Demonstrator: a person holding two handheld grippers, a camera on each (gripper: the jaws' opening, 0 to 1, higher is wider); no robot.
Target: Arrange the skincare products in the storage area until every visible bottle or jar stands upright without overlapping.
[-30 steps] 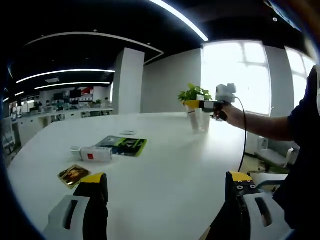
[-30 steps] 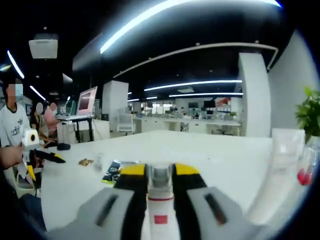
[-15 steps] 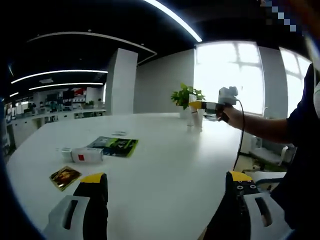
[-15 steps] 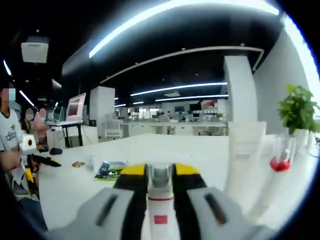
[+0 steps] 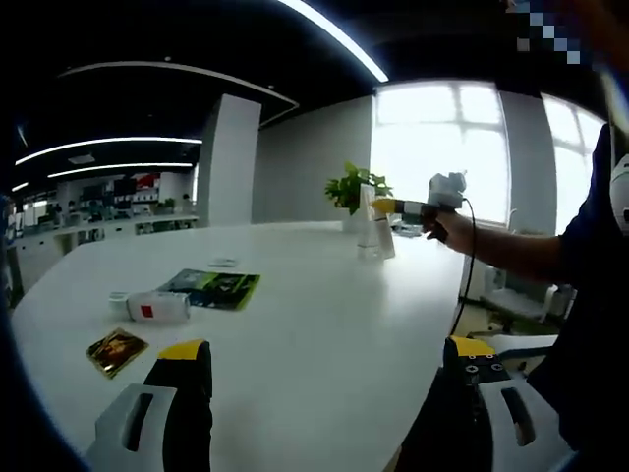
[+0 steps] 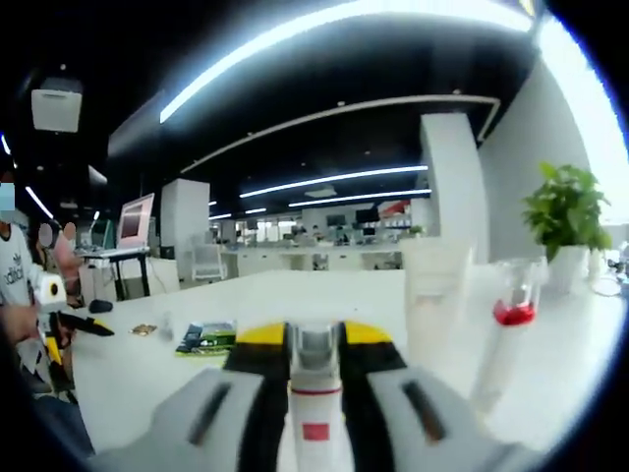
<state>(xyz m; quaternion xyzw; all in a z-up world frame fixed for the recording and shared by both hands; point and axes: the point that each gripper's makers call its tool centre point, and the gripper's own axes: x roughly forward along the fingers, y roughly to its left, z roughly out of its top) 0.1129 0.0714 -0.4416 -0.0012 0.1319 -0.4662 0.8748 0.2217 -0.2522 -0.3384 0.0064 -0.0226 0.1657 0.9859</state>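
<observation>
A white bottle with a red band and a small red square sits between the jaws of the right tool, which is squeezed onto it. The bottle points forward over the white worktop. Just ahead to the right stand a tall white bottle and a clear tube with a red part, both upright and near each other. A green plant is behind them.

In the left gripper view, the right tool is held by a hand far across the worktop, beside the standing bottles. Another white bottle lies on its side, touching a green booklet. A small card lies near it. The left tool has its jaws wide apart and grips nothing.
</observation>
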